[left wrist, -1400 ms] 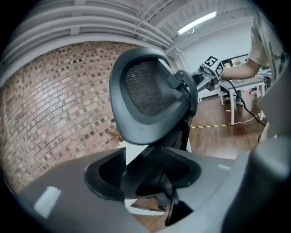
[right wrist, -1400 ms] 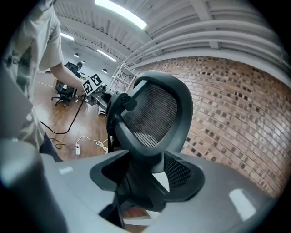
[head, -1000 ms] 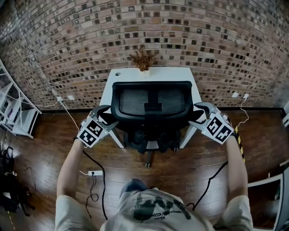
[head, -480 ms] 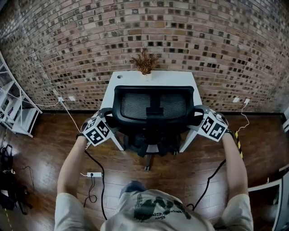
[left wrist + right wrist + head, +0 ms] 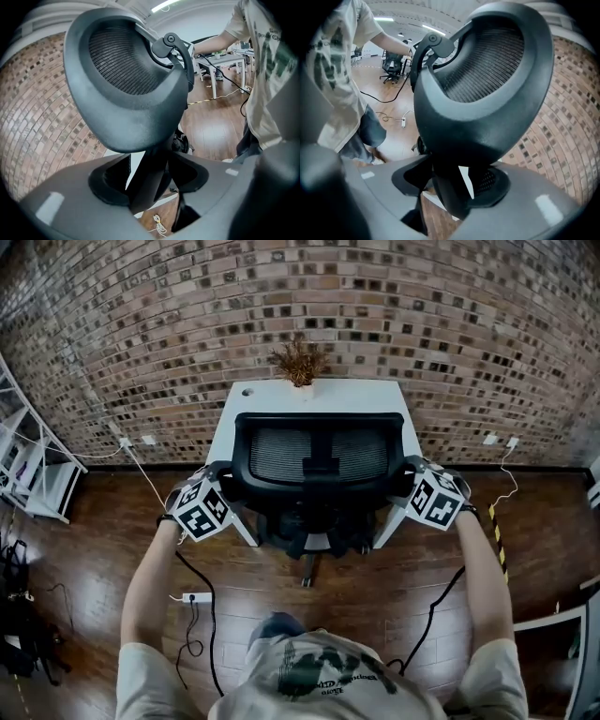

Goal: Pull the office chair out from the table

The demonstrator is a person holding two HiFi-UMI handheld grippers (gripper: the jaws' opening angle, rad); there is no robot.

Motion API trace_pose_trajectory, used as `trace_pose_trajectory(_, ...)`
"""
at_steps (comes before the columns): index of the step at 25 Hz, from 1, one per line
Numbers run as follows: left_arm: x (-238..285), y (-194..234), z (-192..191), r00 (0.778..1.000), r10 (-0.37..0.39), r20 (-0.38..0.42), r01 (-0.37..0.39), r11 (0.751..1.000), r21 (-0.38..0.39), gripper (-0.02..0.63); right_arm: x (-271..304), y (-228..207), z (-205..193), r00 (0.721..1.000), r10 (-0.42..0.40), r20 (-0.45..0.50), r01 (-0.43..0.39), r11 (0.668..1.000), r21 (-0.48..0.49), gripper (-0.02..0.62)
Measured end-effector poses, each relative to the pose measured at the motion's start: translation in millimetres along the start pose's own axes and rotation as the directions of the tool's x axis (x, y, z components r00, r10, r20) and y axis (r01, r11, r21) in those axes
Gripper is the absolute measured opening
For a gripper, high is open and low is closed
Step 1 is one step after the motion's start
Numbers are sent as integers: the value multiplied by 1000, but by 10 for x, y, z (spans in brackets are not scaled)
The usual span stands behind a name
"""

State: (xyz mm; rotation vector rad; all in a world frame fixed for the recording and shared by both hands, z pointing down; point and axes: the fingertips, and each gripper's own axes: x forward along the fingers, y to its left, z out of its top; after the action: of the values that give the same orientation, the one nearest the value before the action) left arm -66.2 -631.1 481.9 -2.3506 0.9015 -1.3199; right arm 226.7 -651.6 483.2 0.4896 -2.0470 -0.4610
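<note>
- Flanking the office chair (image 5: 317, 454), our left claw (image 5: 223, 479) and right claw (image 5: 409, 479) have just been closing, unclenched, its backrest frame inside each.
- Chair sits tucked under the table (image 5: 272, 393), brick wall (image 5: 450, 324) behind.
- We cannot see its seat.

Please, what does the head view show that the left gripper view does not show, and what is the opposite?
Only the head view: the dried plant, the white rack and the power strip. Only the left gripper view: a ceiling light and desks far behind the person. Both: the office chair with its mesh back, the brick wall, the wooden floor.
</note>
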Motion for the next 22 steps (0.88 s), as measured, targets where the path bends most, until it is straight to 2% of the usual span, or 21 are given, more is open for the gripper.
trace_pose_trajectory(10, -125, -122, -16, 1000, 8, -26, -7, 1000, 30, 241, -101, 153, 43, 1000, -8, 0, 8, 1000, -13, 230)
trace_pose_trajectory(22, -420, -457, -114, 999, -15, -30, 16, 999, 35, 241, -330, 657, 150, 999, -32, -7, 32, 999, 0, 225)
